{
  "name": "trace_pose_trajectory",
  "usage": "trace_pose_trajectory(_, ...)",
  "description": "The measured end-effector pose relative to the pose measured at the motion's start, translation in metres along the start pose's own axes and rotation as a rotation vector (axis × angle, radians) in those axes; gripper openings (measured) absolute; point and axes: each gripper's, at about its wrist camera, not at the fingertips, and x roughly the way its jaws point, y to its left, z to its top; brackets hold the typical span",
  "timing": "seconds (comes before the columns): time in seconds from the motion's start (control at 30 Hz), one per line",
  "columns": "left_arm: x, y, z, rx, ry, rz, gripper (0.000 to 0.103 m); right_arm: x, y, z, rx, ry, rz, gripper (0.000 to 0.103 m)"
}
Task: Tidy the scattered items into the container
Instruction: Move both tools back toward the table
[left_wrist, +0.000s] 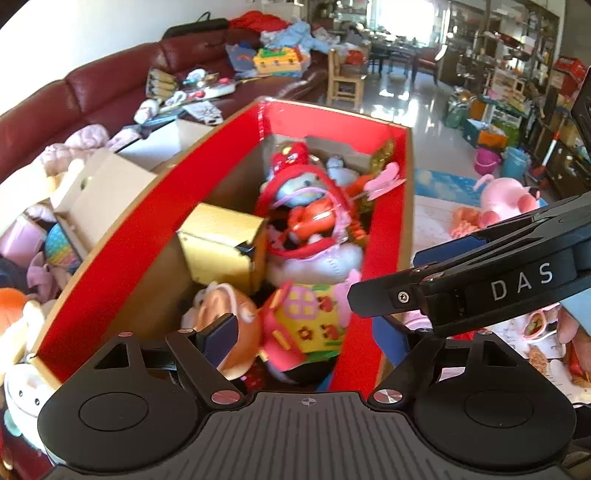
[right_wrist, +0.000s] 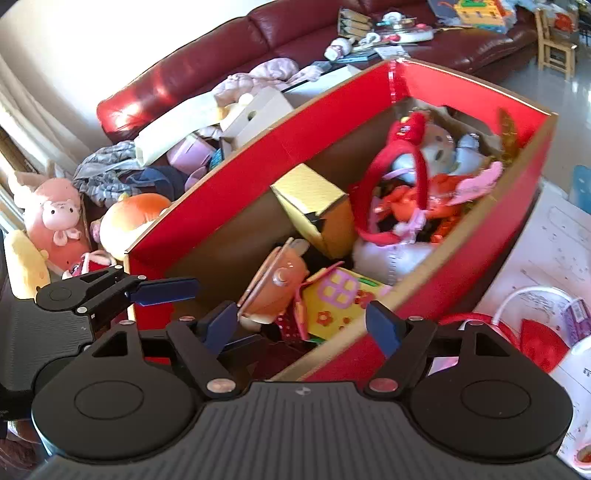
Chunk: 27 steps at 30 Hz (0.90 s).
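While both grippers hang over the big red box (right_wrist: 258, 155), their jaws stand wide apart and hold nothing. No earlier picture is here, so only this moment can be told.

From the right wrist view, the right gripper (right_wrist: 303, 326) has its blue pads open just above the near end of the box. Below and between them lie an orange toy (right_wrist: 275, 284) and a yellow toy house (right_wrist: 332, 299) with pink windows. They rest inside the box and no pad touches them. The left gripper (right_wrist: 159, 290) shows at the left of that view, near the box's corner, with one blue pad pointing across.

From the left wrist view, the left gripper (left_wrist: 306, 332) is open too, with the same orange toy and toy house lying in the box under it. The right gripper reaches in from the right side, over the box's rim.

Further along the box sit a gold box (left_wrist: 225, 243), tipped on its side, and a heap of soft toys with a red strap (left_wrist: 306, 218) over them.

Outside the box, more things lie about. A pink pig plush (right_wrist: 55, 218) and an orange plush (right_wrist: 136, 214) sit by the dark red sofa (right_wrist: 207, 48). Another pink plush (left_wrist: 506, 199) lies on the floor on the other side.
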Motion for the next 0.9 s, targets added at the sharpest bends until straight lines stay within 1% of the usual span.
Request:
trace_pose_trajectory(0.1,0.002,-0.011,0.005,0.016,-0.016,-0.018,0.091,-0.009,-0.013,0.001,0.036,-0.019,-0.013,0.084)
trace_pose_trajectory(0.23,0.007,-0.028,0.012,0.047,-0.026,-0.046,0.091,-0.023,-0.033,0.001,0.085,-0.047,-0.025,0.085)
trace_pose_trajectory(0.4,0.011,-0.051,0.021,0.104,-0.048,-0.064,0.091,-0.037,-0.06,-0.001,0.155,-0.084,-0.047,0.085)
trace_pose_trajectory(0.53,0.009,-0.07,0.028,0.142,-0.068,-0.101,0.091,-0.049,-0.08,-0.004,0.197,-0.114,-0.083,0.085)
trace_pose_trajectory(0.63,0.01,-0.087,0.032,0.186,-0.077,-0.111,0.091,-0.056,-0.098,-0.01,0.234,-0.135,-0.118,0.086)
trace_pose_trajectory(0.77,0.02,-0.106,0.031,0.21,-0.058,-0.143,0.091,-0.058,-0.121,-0.024,0.305,-0.125,-0.156,0.087)
trace_pose_trajectory(0.9,0.043,-0.13,0.016,0.242,0.007,-0.193,0.091,-0.056,-0.142,-0.043,0.355,-0.115,-0.183,0.088)
